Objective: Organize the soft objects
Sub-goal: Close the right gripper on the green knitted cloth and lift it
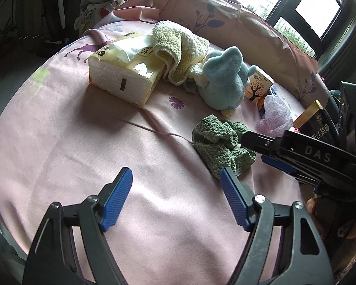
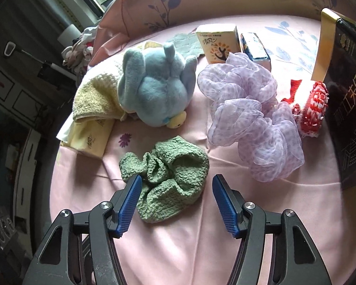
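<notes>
Evidently, from the left wrist view, the left tool (image 1: 175, 184) is held wide and empty over bare bed (image 1: 71, 147), just short of the green cloth (image 1: 219, 142), where the right tool (image 1: 245, 139) reaches in.

From the right wrist view, the right tool (image 2: 176, 193) is spread wide around the green cloth (image 2: 168, 166), presumably for gripping. Beyond the cloth, the blue plush (image 2: 154, 90) and lilac mesh pouf (image 2: 251, 118) lie close by.

Bare pink sheet (image 1: 71, 142) ahead of left gripper (image 1: 175, 180): open passage up to tissue pack (image 1: 123, 76). Right gripper (image 2: 175, 185) spread wide; green cloth (image 2: 168, 166) lies between fingers, crowding left one. Beyond: blue plush (image 2: 154, 90), lilac mesh puff (image 2: 254, 123), dark box (image 2: 351, 95) wall off right side. Gap plush–puff narrow, possibly passable.
</notes>
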`<act>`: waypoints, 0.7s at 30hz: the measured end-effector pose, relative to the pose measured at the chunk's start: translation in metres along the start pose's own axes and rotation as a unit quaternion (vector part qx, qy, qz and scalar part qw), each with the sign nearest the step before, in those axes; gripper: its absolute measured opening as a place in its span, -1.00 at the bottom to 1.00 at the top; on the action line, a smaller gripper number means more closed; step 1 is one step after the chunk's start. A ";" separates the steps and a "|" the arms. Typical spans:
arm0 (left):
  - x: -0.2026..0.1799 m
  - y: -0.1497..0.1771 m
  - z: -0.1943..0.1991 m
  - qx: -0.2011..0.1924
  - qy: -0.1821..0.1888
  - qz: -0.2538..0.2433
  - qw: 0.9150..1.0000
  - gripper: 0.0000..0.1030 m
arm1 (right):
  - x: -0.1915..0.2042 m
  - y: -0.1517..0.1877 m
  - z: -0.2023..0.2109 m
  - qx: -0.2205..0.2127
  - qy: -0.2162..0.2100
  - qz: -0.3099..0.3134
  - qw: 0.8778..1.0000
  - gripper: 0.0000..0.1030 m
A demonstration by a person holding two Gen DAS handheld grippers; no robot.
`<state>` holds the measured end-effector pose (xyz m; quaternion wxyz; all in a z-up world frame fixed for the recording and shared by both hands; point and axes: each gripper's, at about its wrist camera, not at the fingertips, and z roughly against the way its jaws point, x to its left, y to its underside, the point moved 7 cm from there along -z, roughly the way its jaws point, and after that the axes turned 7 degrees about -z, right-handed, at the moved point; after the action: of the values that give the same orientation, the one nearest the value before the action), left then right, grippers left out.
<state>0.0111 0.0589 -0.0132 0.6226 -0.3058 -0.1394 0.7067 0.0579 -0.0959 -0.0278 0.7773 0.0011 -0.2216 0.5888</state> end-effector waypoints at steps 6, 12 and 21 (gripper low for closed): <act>-0.005 0.003 -0.002 0.008 0.005 -0.009 1.000 0.45 | 0.000 -0.006 -0.017 0.006 0.014 0.004 1.000 -0.41; -0.004 0.002 0.003 -0.001 0.004 -0.013 1.000 0.46 | 0.001 0.004 0.004 0.012 -0.024 0.021 0.999 -0.72; -0.011 0.003 0.002 0.002 0.009 -0.020 1.000 0.46 | -0.034 0.034 0.069 -0.001 -0.054 -0.005 0.999 -0.72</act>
<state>0.0080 0.0481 -0.0106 0.6381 -0.3079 -0.1385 0.6920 -0.0044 -0.1348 0.0139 0.7674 0.0331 -0.2635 0.5836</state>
